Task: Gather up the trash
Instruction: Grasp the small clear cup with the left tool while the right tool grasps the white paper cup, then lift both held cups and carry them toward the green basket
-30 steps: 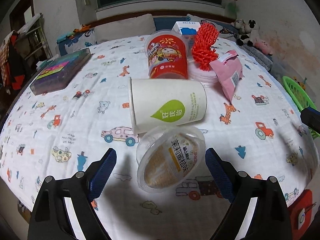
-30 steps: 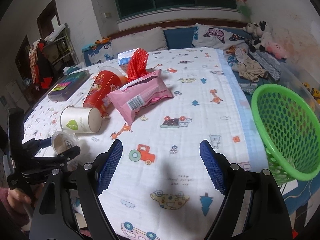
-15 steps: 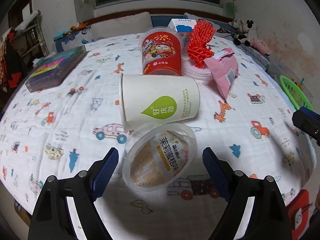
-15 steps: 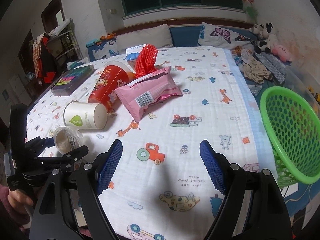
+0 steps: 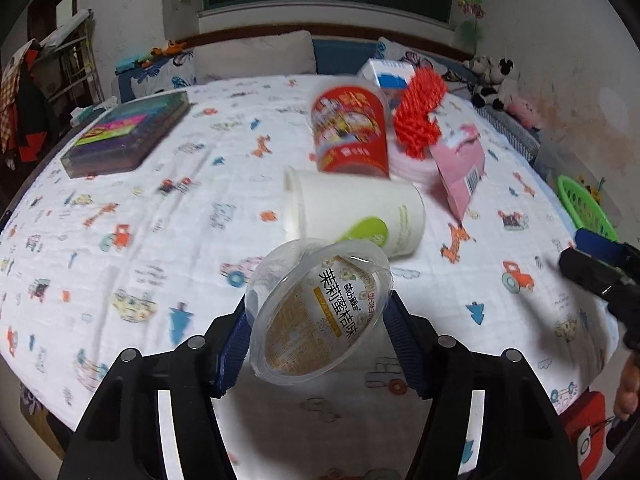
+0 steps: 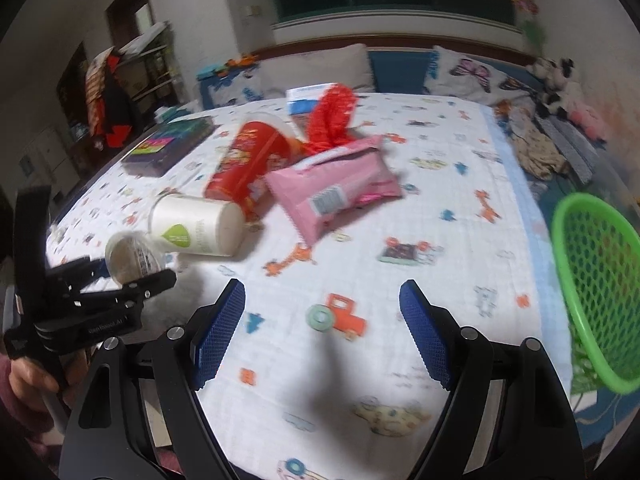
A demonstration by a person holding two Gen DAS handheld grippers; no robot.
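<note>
My left gripper point(image 5: 318, 314) is closing its jaws on a clear plastic cup point(image 5: 320, 304) with a yellow printed lid. Both blue pads touch its sides, and it sits tilted just above the bedsheet. From the right wrist view the same cup point(image 6: 134, 258) shows in the left gripper point(image 6: 132, 276) at far left. Behind it a white paper cup point(image 5: 360, 216) lies on its side, with a red cup point(image 5: 350, 132), a red foam net point(image 5: 420, 116) and a pink packet point(image 5: 460, 164) further back. My right gripper point(image 6: 322, 292) hangs open over bare sheet, nothing between its fingers.
A green mesh basket point(image 6: 596, 280) stands off the bed's right edge. A dark box point(image 5: 128, 136) lies at the far left of the bed, and a blue and white carton point(image 5: 388, 72) sits behind the red cup. Pillows and soft toys line the far side.
The left jaws have closed in onto the clear cup, which has risen and tilted off the sheet. The right gripper has drifted sideways, staying open.
</note>
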